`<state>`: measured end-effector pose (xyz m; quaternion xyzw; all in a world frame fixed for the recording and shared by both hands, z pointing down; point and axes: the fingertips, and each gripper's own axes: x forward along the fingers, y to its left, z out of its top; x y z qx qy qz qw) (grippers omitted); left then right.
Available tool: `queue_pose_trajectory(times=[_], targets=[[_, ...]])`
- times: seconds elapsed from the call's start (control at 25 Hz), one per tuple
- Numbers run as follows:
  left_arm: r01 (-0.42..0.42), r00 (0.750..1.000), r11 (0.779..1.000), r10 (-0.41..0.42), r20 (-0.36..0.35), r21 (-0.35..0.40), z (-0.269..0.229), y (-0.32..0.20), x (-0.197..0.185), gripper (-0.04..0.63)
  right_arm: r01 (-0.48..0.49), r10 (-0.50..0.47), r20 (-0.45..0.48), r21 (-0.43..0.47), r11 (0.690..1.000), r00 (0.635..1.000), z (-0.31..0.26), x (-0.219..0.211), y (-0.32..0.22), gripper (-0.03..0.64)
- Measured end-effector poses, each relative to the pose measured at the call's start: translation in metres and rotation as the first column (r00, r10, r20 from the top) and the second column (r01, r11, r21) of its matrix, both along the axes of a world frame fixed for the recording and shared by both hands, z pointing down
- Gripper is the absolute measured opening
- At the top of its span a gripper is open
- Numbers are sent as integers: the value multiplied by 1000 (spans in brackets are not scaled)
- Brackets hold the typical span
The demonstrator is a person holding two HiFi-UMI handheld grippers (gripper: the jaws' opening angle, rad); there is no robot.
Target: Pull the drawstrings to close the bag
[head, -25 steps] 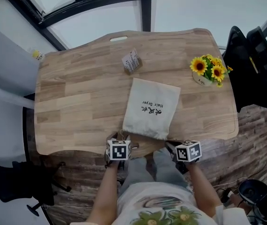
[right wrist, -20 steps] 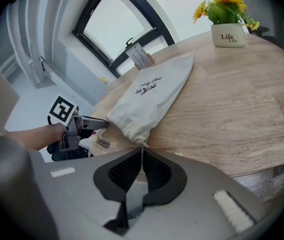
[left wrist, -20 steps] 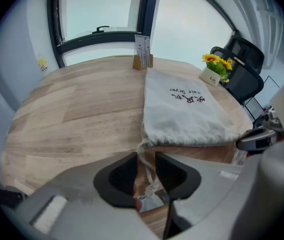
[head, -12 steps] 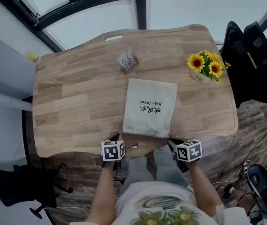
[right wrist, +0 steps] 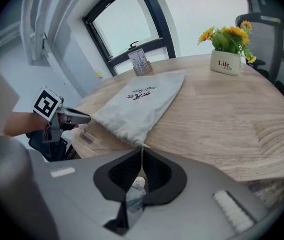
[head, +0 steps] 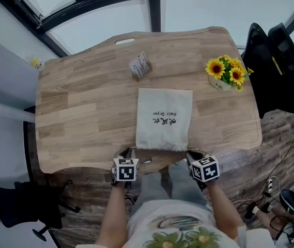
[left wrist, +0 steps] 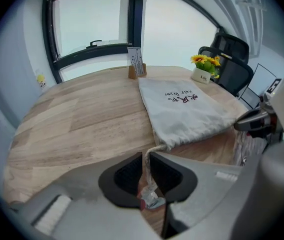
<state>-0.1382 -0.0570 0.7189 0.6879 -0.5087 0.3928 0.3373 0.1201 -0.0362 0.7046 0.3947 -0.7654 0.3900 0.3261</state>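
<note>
Centre of the head view: the cream bag [head: 164, 119] lies flat on the wooden bench [head: 84, 107], black lettering up, its gathered mouth at the bench's near edge, bottom of the frame.

Left claw [left wrist: 146, 159] is down at the lower left corner of that mouth. Its jaws have just been closing, and they sit pinched on the left drawstring [left wrist: 146, 168]. The twisted cord runs from the bag's corner straight down between the dark pads, and its knotted end pokes out below them.

Right claw [right wrist: 142, 154] is at the opposite corner, jaws together on the right drawstring [right wrist: 141, 161]. It's a thin line coming off the bag's tip into the narrow slit between the pads, with the cord's end showing just beneath.

Both claws hang just off the bench edge, either side of the bag's mouth.

Upper right of the head view, a pot of sunflowers [head: 225, 75]; above the bag, a small card stand [head: 140, 66], well apart from it.
</note>
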Motion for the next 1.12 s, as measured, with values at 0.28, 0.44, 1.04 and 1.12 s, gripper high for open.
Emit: queue_pose_trajectory(times=[0.28,0.44,1.04,1.12], targets=[[-70,997,998,70,-43,-3,-2,10,10,144,34,-34,-11,17,999,999,0,3,2,68],[-106,993,994,104,-48,-35,3,23,14,168,52,-51,-31,16,999,998,1,6,4,98],[-164,986,985,165,7,-59,12,37,13,188,158,-140,-197,81,984,970,3,24,0,182],[-164,986,985,165,6,-52,11,35,14,187,187,-159,-240,99,977,958,4,28,-4,193]])
